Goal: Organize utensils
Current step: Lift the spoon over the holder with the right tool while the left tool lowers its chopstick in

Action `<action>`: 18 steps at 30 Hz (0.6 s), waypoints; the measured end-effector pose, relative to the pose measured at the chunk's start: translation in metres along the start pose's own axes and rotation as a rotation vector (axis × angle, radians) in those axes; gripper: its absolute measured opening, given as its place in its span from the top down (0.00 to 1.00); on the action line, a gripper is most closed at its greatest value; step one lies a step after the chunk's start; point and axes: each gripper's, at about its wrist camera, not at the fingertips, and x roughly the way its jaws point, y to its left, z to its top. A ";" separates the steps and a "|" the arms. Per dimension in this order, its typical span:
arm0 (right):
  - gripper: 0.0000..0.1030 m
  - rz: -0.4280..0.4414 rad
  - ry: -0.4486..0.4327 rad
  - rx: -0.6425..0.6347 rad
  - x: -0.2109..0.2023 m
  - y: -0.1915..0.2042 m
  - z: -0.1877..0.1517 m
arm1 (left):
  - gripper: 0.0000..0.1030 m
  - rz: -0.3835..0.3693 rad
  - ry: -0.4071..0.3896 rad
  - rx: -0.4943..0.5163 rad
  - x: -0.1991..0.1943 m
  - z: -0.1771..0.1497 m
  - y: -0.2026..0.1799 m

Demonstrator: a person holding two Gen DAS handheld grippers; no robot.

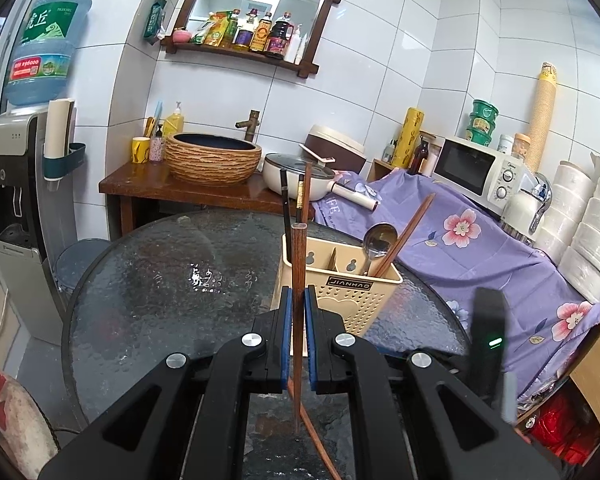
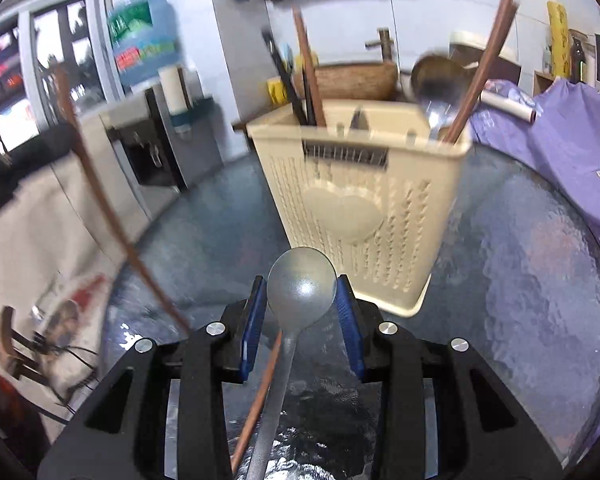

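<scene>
Left gripper [image 1: 299, 312] first: its blue pads [image 1: 286, 332] are pinched tight on a brown wooden chopstick [image 1: 298, 280], which stands nearly upright between them, its square top poking above the fingertips and its lower end reaching down past the jaws toward the glass table [image 1: 148, 280]. A second brown chopstick [image 1: 316, 436] lies slanted on the glass under that gripper, crossing behind the held one. Just beyond the fingertips sits the beige utensil holder [image 1: 352, 300], a perforated plastic caddy with dividers; its left compartment carries dark chopsticks [image 1: 286, 204] and a brown one, its right compartment a metal ladle-like spoon [image 1: 376, 240] and a leaning brown pair [image 1: 412, 228]. Over to the right gripper [image 2: 302, 312]: its jaws sit partly apart, closed in on the bowl of a grey metal spoon [image 2: 302, 284], the blue pads hugging either side of the bowl while the handle trails back toward the camera under the gripper body. That view is smeared with motion blur. The caddy stands right ahead of the spoon, slightly right of centre, near but not touching. At the left of this view, the other hand's chopstick shows as a blurred brown streak.
</scene>
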 end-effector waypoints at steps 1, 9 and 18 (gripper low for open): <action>0.65 0.012 -0.017 -0.001 -0.007 0.000 0.003 | 0.94 -0.001 -0.001 0.003 -0.001 0.001 -0.001; 0.65 0.047 -0.114 -0.029 -0.052 0.000 0.016 | 0.94 -0.006 -0.021 0.025 -0.008 0.007 -0.011; 0.65 0.058 -0.212 -0.031 -0.070 -0.007 0.045 | 0.94 -0.053 -0.067 0.083 -0.017 0.036 -0.030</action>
